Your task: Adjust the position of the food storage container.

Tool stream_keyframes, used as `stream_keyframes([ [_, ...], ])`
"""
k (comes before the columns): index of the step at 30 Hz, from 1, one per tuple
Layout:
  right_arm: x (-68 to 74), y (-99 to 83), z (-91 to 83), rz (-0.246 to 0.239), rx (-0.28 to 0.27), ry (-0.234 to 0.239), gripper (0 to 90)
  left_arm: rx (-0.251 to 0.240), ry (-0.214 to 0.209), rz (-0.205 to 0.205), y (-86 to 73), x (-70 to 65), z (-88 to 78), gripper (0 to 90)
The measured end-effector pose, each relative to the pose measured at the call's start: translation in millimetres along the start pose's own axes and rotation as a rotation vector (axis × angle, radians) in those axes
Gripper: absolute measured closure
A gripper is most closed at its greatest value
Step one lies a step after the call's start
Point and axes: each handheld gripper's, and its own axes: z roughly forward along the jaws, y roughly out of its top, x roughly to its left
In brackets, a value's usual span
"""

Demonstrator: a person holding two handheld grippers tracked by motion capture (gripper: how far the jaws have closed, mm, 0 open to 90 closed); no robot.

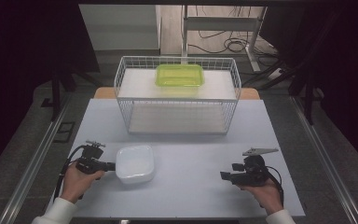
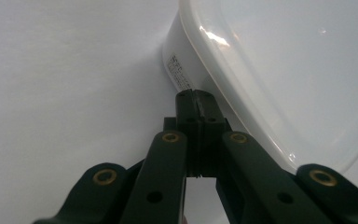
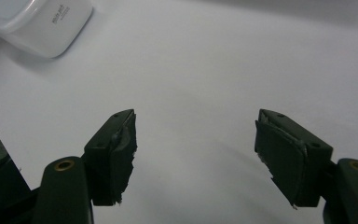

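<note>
A white, lidded plastic container [image 1: 135, 163] sits on the white table [image 1: 191, 196] at the near left. My left gripper [image 1: 113, 166] is shut, its jaws pressed together with nothing between them. In the left gripper view its tips [image 2: 196, 94] rest against the container's [image 2: 270, 70] side, just under the rim. My right gripper [image 1: 223, 176] hovers low at the near right, pointing left, jaws open and empty. In the right gripper view the gripper [image 3: 196, 144] faces bare table, and the container [image 3: 32, 23] lies far off at the upper left.
A white wire basket rack [image 1: 177, 93] stands at the back middle of the table, with a green lidded container [image 1: 180, 74] on its upper shelf. Bare table lies between the two grippers. Dark floor and table legs surround the table.
</note>
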Motion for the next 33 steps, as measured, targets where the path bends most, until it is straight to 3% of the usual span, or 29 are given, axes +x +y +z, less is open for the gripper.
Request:
stream_keyframes([
  [18, 0.7, 0.4, 0.9, -0.004, 0.001, 0.001, 29.2, 0.044, -0.040, 0.083, 23.0, -32.2, 24.1, 89.7],
  [33, 1.2, 0.1, 1.6, -0.008, 0.003, 0.002, 29.2, 0.059, -0.081, 0.124, 39.3, -65.1, 47.6, 89.8],
])
